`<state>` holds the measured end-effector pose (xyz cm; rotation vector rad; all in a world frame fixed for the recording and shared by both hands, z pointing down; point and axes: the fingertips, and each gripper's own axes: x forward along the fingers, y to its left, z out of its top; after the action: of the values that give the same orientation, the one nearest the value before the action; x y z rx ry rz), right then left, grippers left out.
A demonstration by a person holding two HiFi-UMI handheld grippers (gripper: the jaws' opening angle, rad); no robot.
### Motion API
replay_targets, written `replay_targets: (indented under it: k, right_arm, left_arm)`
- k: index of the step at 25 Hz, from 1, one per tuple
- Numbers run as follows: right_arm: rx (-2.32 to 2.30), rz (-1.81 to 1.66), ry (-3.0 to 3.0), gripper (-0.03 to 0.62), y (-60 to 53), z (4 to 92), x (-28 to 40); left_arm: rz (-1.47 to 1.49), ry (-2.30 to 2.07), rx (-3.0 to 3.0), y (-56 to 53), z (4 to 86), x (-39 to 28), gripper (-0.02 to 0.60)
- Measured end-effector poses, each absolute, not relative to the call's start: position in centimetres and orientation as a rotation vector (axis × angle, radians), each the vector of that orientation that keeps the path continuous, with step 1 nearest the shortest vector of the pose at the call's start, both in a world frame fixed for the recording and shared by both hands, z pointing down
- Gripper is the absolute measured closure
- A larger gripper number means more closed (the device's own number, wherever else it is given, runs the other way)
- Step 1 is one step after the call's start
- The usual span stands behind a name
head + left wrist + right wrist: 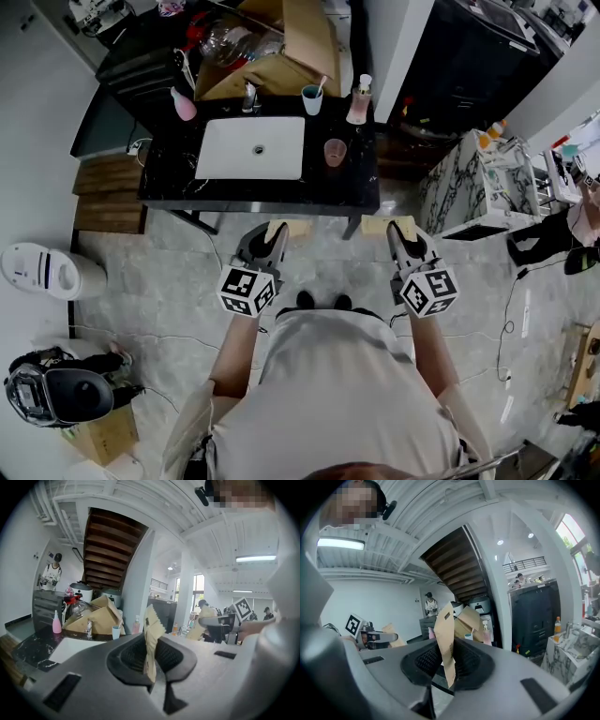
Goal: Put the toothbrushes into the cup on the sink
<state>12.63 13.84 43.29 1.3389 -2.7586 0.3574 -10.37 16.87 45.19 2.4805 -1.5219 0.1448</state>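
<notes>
Upper centre of the head view: black marble worktop (169, 183) with a white sink (251, 148) set in; along its back edge a pink bottle (183, 105), tap (249, 97), blue cup (311, 99) and soap bottle (359, 101); pink cup (335, 152) just right of the basin; cardboard box (281, 42) behind. Below, grey stone floor (169, 309); white appliance (47, 270) at the left edge. Lower centre: left tool (270, 239) pinching a tan paper packet (298, 228); right tool (401, 239) pinching a second tan packet (375, 225); both just short of the worktop's front edge, well apart from the cups.
</notes>
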Motion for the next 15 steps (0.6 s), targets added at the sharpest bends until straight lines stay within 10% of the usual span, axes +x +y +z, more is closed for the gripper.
replay_targets:
  k: [15]
  right_arm:
    - [1.475, 0.366, -2.719, 0.521, 13.9, 43.8, 10.4]
  left_arm:
    - [0.143, -1.480, 2.506, 16.5, 46.0, -14.1, 0.548]
